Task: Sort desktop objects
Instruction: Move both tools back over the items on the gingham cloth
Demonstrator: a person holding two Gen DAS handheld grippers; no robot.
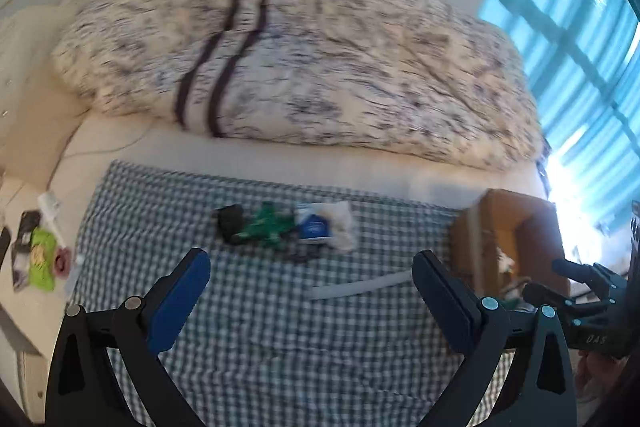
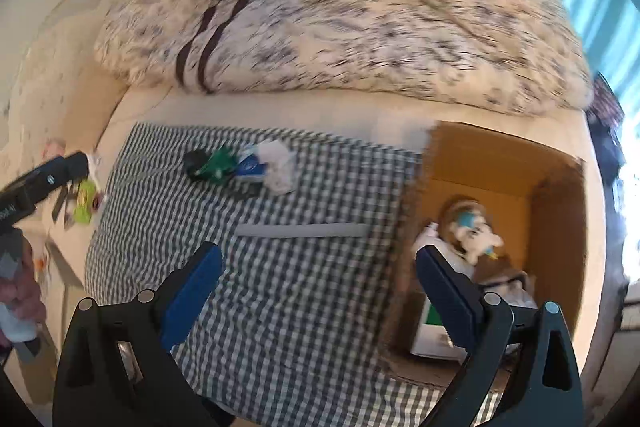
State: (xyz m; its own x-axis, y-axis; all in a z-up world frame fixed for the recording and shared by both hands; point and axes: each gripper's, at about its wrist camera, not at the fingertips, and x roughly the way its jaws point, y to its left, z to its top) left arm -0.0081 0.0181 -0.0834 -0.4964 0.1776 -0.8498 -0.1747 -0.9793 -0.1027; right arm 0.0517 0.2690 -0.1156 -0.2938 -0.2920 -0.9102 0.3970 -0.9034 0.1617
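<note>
- The things left to sort lie on the checked cloth (image 2: 288, 307): a grey strip (image 2: 300, 230) flat near the middle, its long side running toward the cloth's right edge, and a small cluster nearer the far edge; the strip is the closest piece to both tools, so you do well to treat it as the step in hand.
- The strip looks thin and flat; judge it hard to pinch from above, so come in low, set one finger on each long side near an end, and close only once both pads bracket it; otherwise you may catch the cloth and drag it.
- The cluster holds a black object (image 2: 195, 163), a green piece (image 2: 218, 165), a blue-and-white packet (image 2: 250, 167) and a crumpled white wrapper (image 2: 276, 167), all touching or overlapping; blur hides what each is; take the outermost one alone.
- Your right gripper (image 2: 320, 287) is spread wide and holds nothing, hanging over the cloth's right edge; your left gripper (image 1: 312, 287) is likewise spread and empty, over the cloth's near half.
- The cardboard box (image 2: 480, 163) sits just beside the cloth's right edge, open-topped, with a plush toy (image 2: 472, 227) and a white carton (image 2: 432, 335) already inside; carry the strip over its near wall and release above a bare patch.
- Beyond the cloth's far edge lies a patterned duvet (image 2: 360, 11); off its left edge, other clutter that you can leave alone.
</note>
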